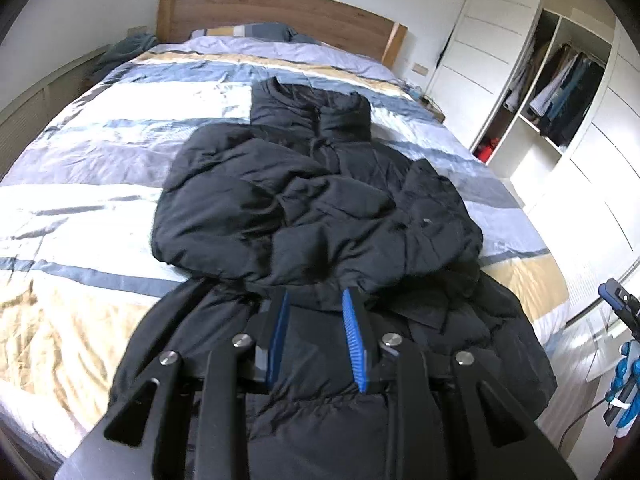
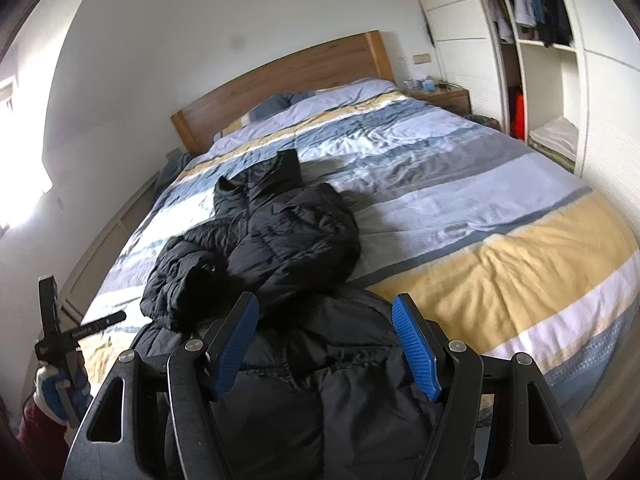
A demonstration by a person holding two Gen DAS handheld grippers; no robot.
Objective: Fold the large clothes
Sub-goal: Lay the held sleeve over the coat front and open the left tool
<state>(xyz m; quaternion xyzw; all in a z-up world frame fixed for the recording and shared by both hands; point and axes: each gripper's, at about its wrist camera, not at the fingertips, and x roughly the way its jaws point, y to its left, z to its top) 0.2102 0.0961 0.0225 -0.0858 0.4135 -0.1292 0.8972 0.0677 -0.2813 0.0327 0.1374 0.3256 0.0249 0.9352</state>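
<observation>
Both claws, the left gripper (image 1: 316, 312) and right gripper (image 2: 326, 320), hang released above a black jacket (image 1: 316, 200) spread on the striped bed (image 1: 100, 152).

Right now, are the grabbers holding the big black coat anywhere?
No. Both the left gripper and the right gripper are open above the hem end of the black puffer jacket, with no fabric pinched between their blue pads.

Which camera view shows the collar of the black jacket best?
The left wrist view: the collar faces the camera, whole and upright, at the black jacket top. The right wrist view shows the collar sideways and smaller.
</observation>
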